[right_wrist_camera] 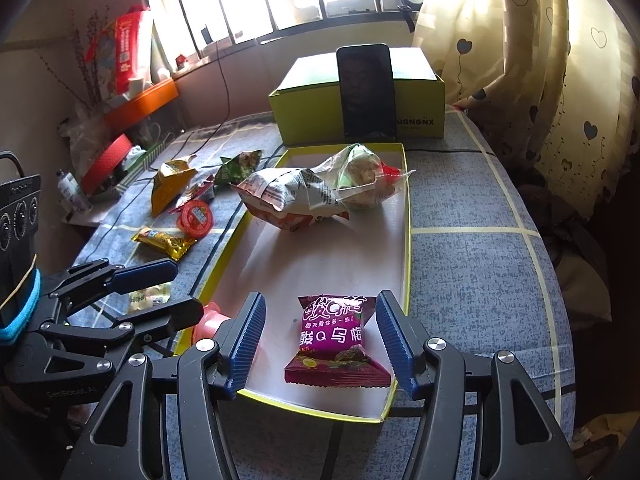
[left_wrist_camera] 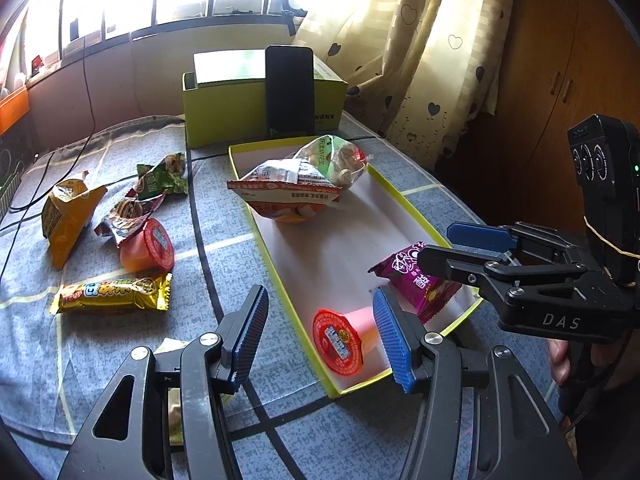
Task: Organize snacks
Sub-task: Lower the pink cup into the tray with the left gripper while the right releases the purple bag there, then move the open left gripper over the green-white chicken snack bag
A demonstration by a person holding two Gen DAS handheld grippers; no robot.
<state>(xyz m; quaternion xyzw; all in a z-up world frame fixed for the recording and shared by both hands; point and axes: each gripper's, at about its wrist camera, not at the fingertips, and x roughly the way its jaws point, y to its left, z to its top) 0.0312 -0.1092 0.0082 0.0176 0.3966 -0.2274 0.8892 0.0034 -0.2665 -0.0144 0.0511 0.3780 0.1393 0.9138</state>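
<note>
The work surface is a bed or table under a blue checked cover. At its far end stands a lime-green box with a dark phone propped against its front.

Just in front of it lies the collecting vessel — a shallow tray with a yellow-green rim and a white floor. Four items are inside. At the far end sit a white printed snack bag and, touching it, a clear bag of pale nuts. At the near end lie a purple plum-candy packet and an orange jelly cup with a red foil lid, on its side.

Outstanding on the cover, left of the tray: a yellow chip bag, a green packet, a brown-red wrapper, a second orange jelly cup, a gold bar wrapper, and a pale packet partly hidden under the left tool.

The left gripper stands spread over the tray's near edge, pinching nothing. The right gripper straddles the purple packet, its jaws wide and clear of it.

Assessment: roughly two-fifths complete — six pieces remain loose.
</note>
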